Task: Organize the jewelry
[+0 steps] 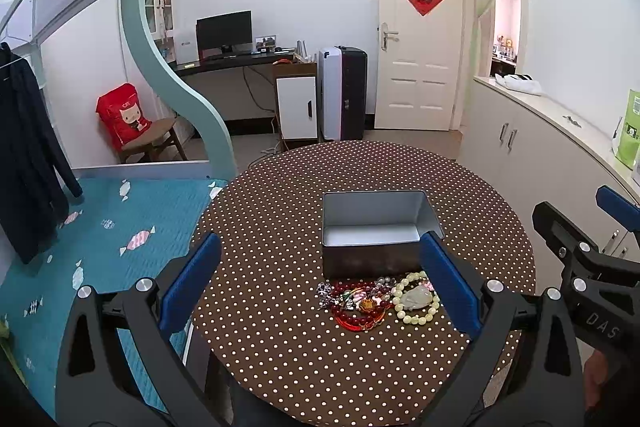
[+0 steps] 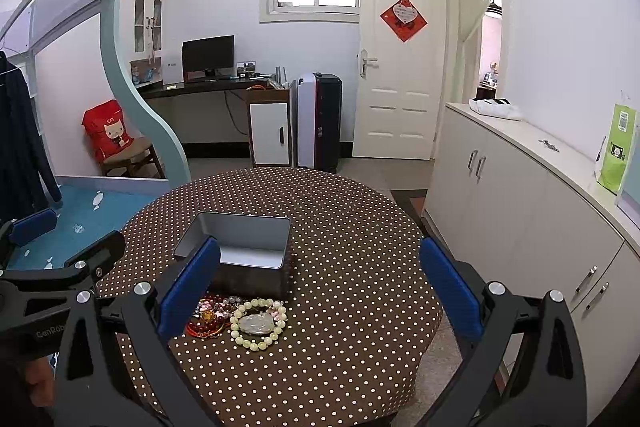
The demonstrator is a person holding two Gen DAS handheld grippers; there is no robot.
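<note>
**Both tongs wide, jewelry untouched beside the tin**

Left wrist view: the left tongs [image 1: 320, 287] hang spread wide, holding nothing, above the round brown polka-dot tabletop [image 1: 280, 211]. The tangled heap of red bead strings and charms [image 1: 356, 303] lies touching the cream bead bracelet with its pale pendant [image 1: 416, 301], just in front of the open rectangular metal tin [image 1: 376, 227].

Right wrist view: the right tongs [image 2: 320, 287] are equally wide and empty. The bracelet [image 2: 260, 323] sits nearest. Risk, as I judge it: snagged strands could drag neighbouring pieces off together
</note>
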